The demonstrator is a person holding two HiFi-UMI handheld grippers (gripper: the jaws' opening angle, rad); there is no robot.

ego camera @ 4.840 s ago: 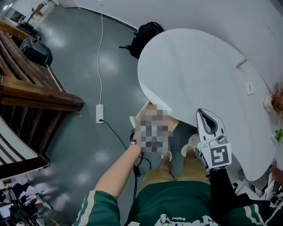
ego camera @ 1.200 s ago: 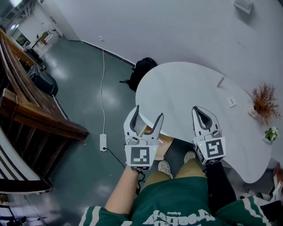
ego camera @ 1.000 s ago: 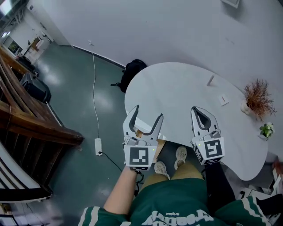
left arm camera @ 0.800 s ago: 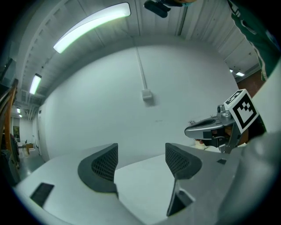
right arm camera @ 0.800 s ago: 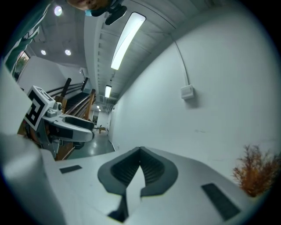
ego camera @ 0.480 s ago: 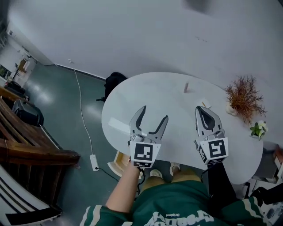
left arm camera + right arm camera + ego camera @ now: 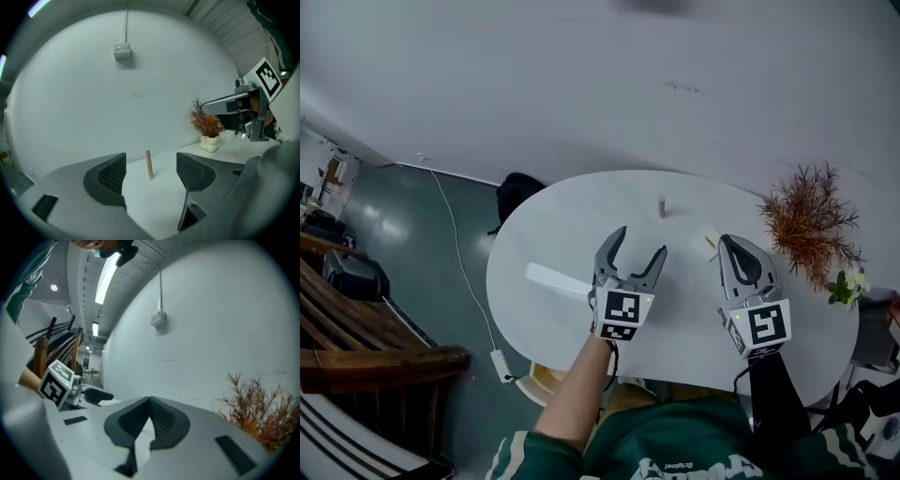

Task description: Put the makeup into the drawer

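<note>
- The left tool (image 7: 639, 246) hovers over the white oval table (image 7: 581, 225), its two jaws spread wide apart with nothing gripped between them.
- A slim pale-pink makeup stick (image 7: 149, 165) stands upright on the table, out beyond the left tool's tips and toward the table's far edge by the wall.
- In the left gripper view the stick shows in the gap between the open jaws, farther out than either jaw and touching neither.
- In the head view the stick (image 7: 662, 207) lies ahead of the left tool and a little to the right of its right-hand tip.
- The right tool (image 7: 734, 246) is held over the table to the right of the left one, its jaws pressed together with nothing between them.
- A small pale flat item (image 7: 710, 242) lies on the table just left of the right tool's tip; what it is cannot be told.
- A dried reddish-brown plant in a white pot (image 7: 806, 225) stands at the table's right end, well apart from the stick.
- A white flat strip (image 7: 555, 279) lies on the table to the left of the left tool.
- A black backpack (image 7: 517, 192) sits on the grey floor beside the table's left end.
</note>
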